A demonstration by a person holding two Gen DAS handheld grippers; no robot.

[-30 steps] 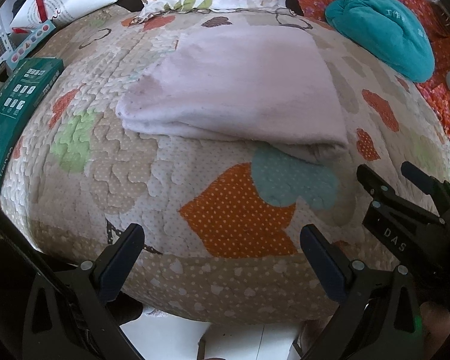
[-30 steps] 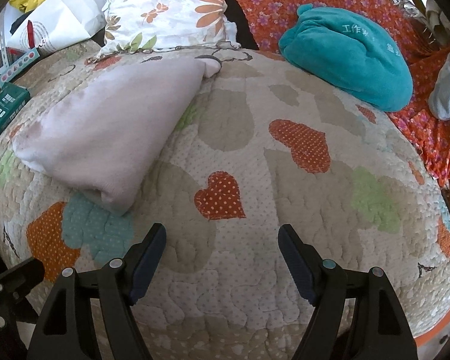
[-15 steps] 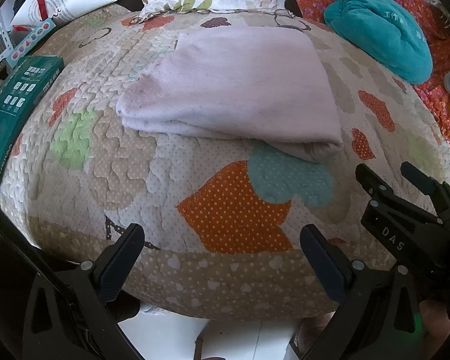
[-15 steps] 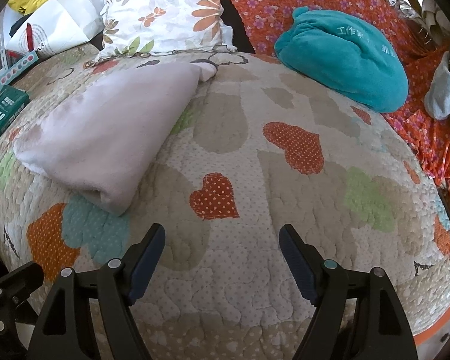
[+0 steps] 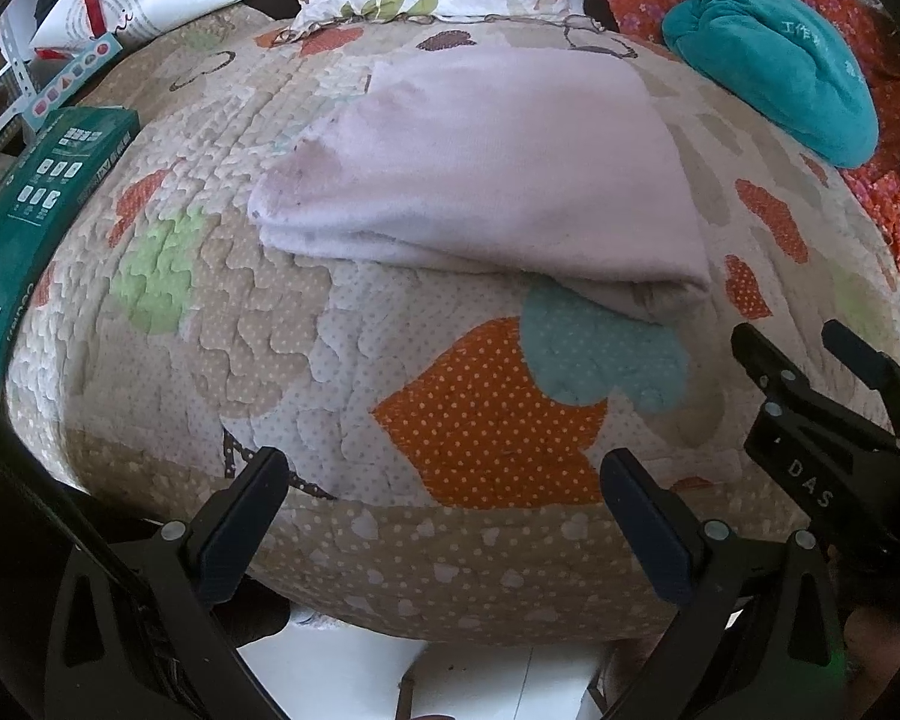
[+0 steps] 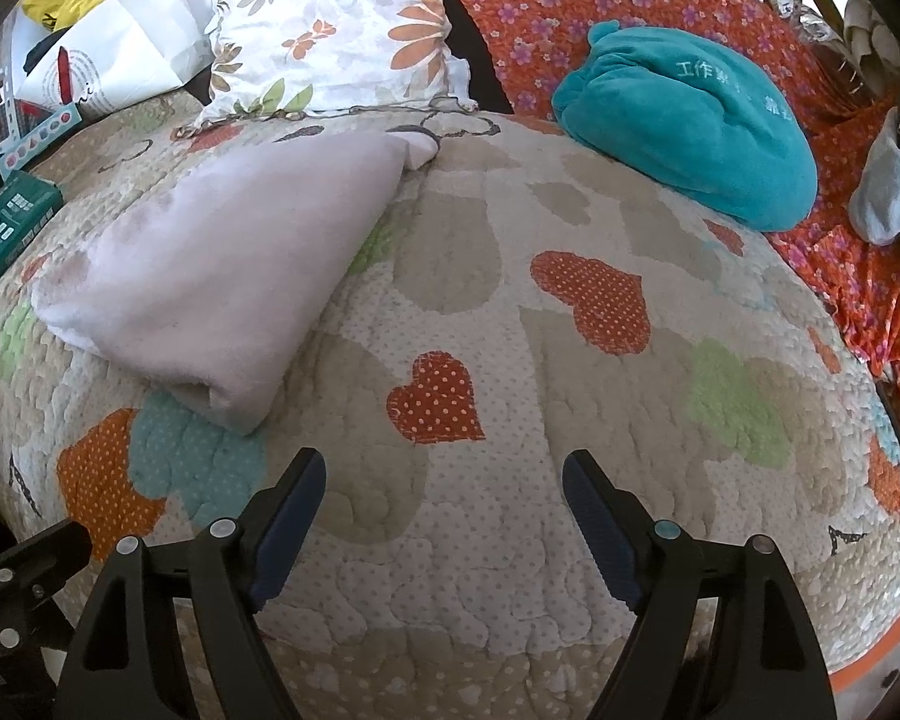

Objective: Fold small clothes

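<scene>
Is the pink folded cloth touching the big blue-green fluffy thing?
Apart. The right wrist view shows bare quilt between the pink cloth and the teal bundle.

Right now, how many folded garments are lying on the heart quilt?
1: the pale pink garment, folded, on the quilt ahead of the left gripper. More may lie outside the view.
</scene>
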